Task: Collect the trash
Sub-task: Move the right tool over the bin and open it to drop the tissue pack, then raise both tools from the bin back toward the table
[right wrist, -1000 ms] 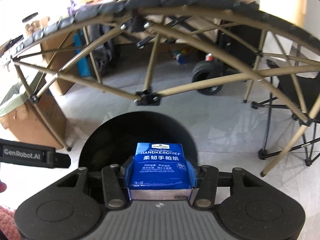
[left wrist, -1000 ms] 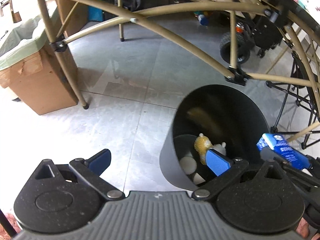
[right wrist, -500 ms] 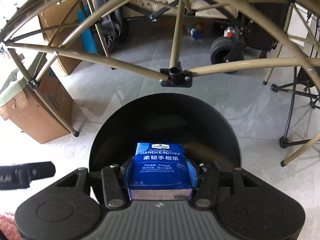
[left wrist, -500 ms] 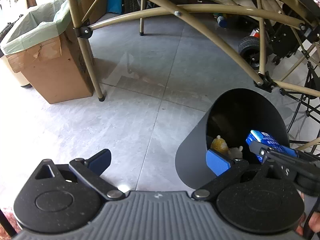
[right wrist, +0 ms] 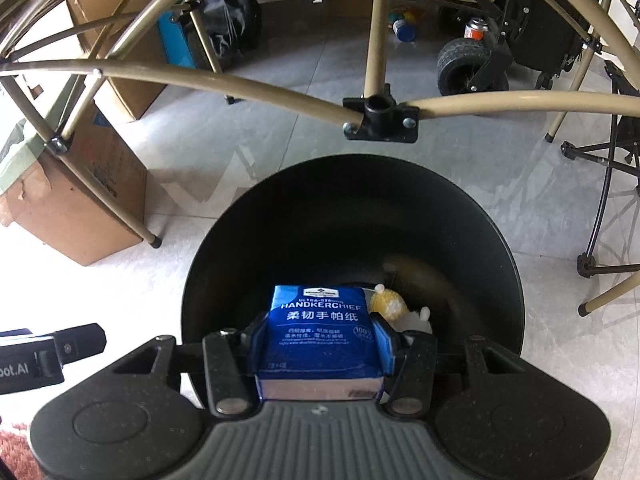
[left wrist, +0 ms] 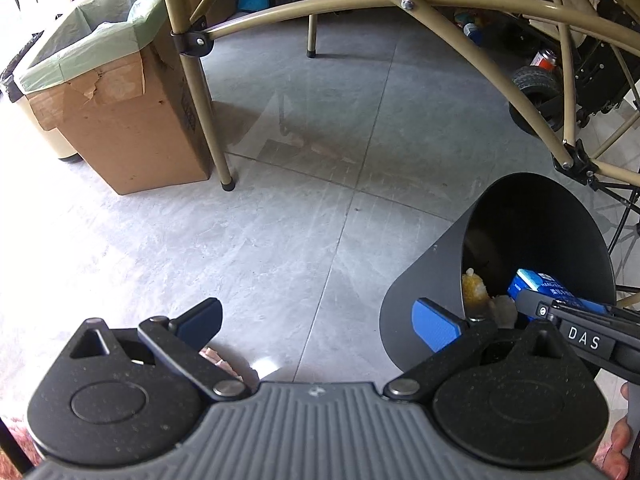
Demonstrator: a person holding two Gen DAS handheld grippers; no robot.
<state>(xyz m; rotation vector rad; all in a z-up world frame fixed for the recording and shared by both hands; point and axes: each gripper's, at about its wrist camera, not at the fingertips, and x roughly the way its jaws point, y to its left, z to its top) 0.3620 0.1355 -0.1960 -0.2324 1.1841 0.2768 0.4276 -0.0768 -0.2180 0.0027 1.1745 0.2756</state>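
The right gripper [right wrist: 322, 344] clamped a blue tissue pack [right wrist: 320, 330] between its pads, holding it over the mouth of the black bin [right wrist: 460, 220], which held a yellow toy [right wrist: 388, 304]. The left gripper [left wrist: 324, 326] hung wide open and empty above the floor [left wrist: 280, 200], beside the bin

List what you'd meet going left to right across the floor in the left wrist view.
Cardboard box lined with a green bag → tan frame leg → black trash bin → blue tissue pack held over it by the right gripper.
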